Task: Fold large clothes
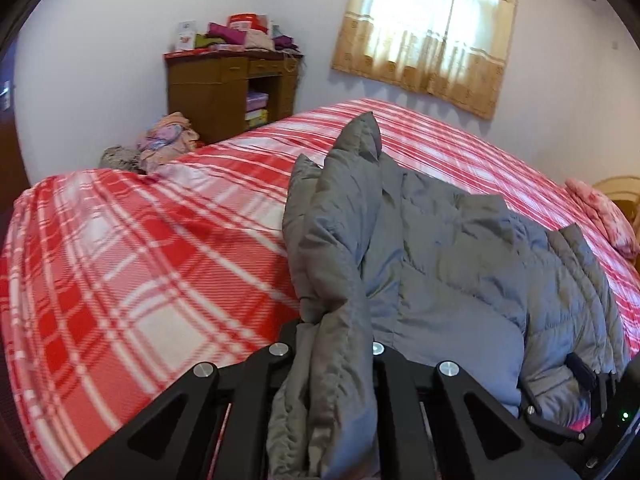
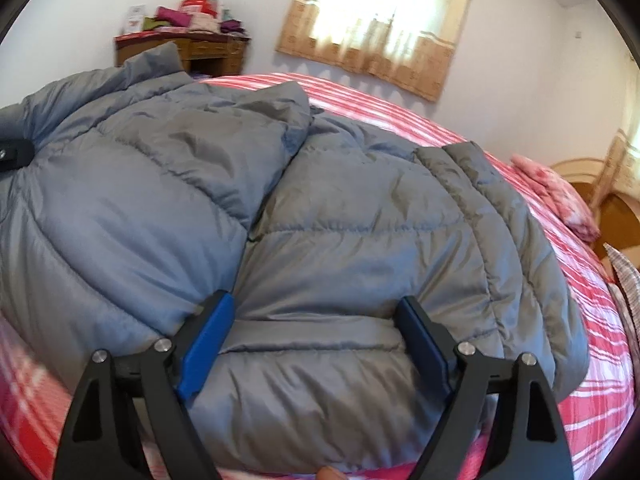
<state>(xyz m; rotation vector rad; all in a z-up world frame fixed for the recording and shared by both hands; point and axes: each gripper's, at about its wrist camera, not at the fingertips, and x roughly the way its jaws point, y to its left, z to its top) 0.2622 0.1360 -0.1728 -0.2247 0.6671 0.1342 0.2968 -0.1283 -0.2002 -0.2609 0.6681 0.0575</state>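
A grey puffer jacket (image 1: 452, 264) lies spread on a bed with a red and white plaid blanket (image 1: 132, 264). My left gripper (image 1: 336, 332) is shut on a bunched fold of the jacket's left side, and the fabric rises lifted between its black fingers. In the right wrist view the jacket (image 2: 320, 216) fills the middle. My right gripper (image 2: 316, 332) stands open over the jacket's near edge, its blue pads (image 2: 208, 344) wide apart with a band of the jacket between them. The left gripper's tip (image 2: 14, 154) shows at the jacket's far left.
A brown wooden cabinet (image 1: 228, 88) piled with folded clothes stands against the far wall. Loose clothes (image 1: 164, 144) lie at the bed's far left corner. A curtained window (image 1: 428, 28) is behind the bed. A pink pillow (image 2: 560, 196) and a wooden headboard (image 2: 612, 200) are at the right.
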